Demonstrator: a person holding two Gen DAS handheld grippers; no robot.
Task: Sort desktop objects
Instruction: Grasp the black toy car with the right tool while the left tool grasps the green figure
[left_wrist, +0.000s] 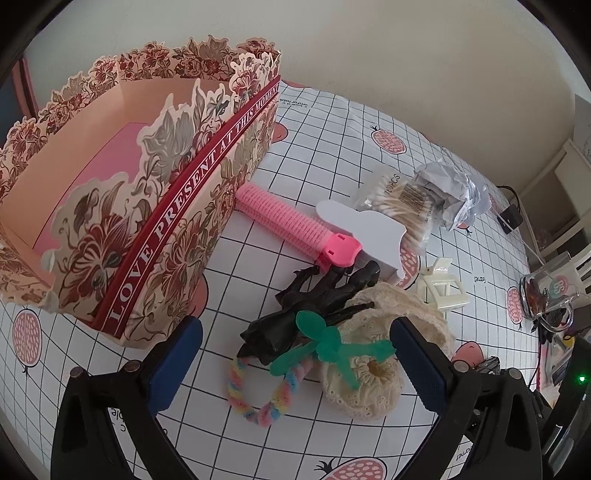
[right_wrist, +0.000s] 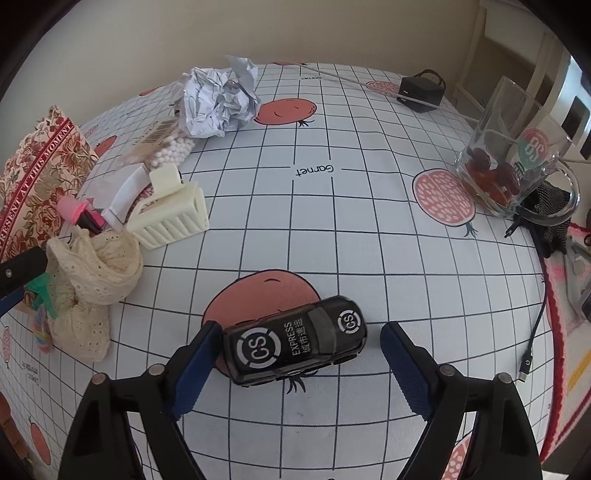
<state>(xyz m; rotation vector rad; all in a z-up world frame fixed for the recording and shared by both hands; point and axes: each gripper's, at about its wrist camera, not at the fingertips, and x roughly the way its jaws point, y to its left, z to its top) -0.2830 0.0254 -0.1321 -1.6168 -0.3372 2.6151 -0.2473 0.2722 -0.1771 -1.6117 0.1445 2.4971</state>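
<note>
Right tongs (right_wrist: 295, 369) wide, straddling toy van (right_wrist: 295, 341) on tabletop (right_wrist: 369, 240), w/ left pad touching, right pad apart: prob. pre-grasp. Left tongs (left_wrist: 295, 369) wide over hair-accessory pile (left_wrist: 332, 332) beside floral box (left_wrist: 147, 221), likely the sorting bin.

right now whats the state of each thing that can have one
floral gift box: open, upright, nothing seen inside
glass mug: upright, red pieces at the bottom
toy van: on its wheels between the right gripper fingers, unclamped
paper: crumpled
cream claw clip: closed
left gripper: open
</note>
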